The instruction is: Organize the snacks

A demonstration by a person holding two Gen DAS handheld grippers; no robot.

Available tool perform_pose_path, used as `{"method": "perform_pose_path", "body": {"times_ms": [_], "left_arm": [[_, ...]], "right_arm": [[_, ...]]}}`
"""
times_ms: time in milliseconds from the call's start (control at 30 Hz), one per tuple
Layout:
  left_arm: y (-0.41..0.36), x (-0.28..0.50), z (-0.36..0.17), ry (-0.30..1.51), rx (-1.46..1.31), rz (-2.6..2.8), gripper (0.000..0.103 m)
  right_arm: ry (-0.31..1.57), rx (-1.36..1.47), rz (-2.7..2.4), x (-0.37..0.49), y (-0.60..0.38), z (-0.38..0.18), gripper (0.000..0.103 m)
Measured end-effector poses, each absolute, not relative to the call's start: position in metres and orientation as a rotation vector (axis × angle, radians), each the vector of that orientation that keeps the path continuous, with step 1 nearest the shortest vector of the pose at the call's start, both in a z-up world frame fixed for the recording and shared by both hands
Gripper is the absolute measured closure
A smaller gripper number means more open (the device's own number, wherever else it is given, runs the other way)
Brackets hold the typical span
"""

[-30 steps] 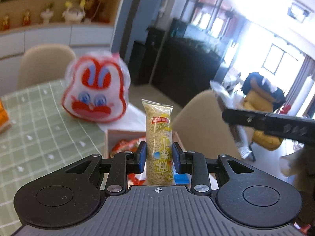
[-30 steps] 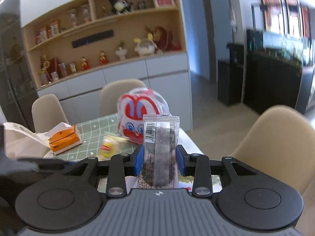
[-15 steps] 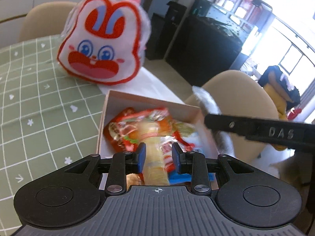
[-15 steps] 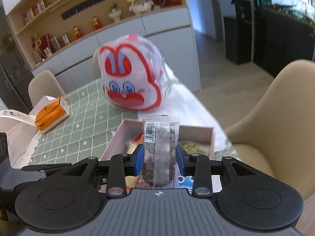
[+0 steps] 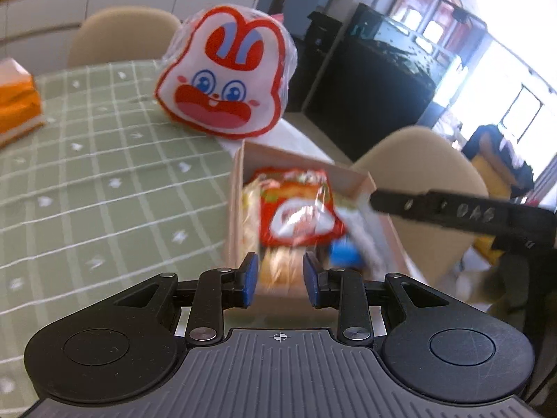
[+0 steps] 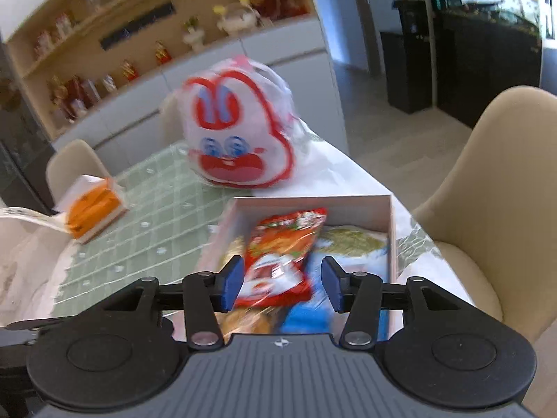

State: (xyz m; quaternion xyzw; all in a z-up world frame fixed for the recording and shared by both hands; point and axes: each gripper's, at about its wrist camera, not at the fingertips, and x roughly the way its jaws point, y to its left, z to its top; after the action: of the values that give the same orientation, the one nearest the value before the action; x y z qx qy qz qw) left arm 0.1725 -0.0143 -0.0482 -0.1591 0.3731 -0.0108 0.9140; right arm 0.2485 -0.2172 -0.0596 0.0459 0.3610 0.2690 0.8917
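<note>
A dining room with a green checked tablecloth (image 5: 104, 174) is spreading out ahead of both grippers. Just beyond their fingertips the pink box (image 6: 390, 216) is sitting, a glossy red packet (image 6: 278, 261) lying on top. The right gripper (image 6: 280, 284) is opening with nothing pinched; it should probably lift clear. The left gripper (image 5: 280, 278) is pinching a blurred yellowish snack bar (image 5: 278, 270), best lowered flat inside.

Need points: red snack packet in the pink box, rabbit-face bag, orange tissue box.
Red foil snack packet (image 6: 278, 254): right wrist view, middle of its front.
White-and-red rabbit-face bag (image 5: 226, 76): left wrist view, between ears and eyes.
Orange cardboard tissue box (image 6: 92, 214): right wrist view, its orange side face.
</note>
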Motion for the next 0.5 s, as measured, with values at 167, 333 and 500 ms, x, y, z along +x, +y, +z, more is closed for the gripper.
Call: {"method": "perform_pose_path", "body": {"times_ms": [167,333,500], "left_arm": [[-0.035,0.098,-0.027,0.742,-0.169,-0.026,0.084],[-0.06,0.04,-0.01,0.683,-0.081,0.072,0.086],[-0.068,0.025,-0.009,0.723,-0.156,0.065,0.086]], "right_arm": [[0.683,0.081,0.553,0.15,-0.222,-0.053,0.041],[0.734,0.022,0.51,0.078,-0.227,-0.054,0.039],[0.789,0.032,0.493,0.05,-0.237,-0.056,0.039]]}}
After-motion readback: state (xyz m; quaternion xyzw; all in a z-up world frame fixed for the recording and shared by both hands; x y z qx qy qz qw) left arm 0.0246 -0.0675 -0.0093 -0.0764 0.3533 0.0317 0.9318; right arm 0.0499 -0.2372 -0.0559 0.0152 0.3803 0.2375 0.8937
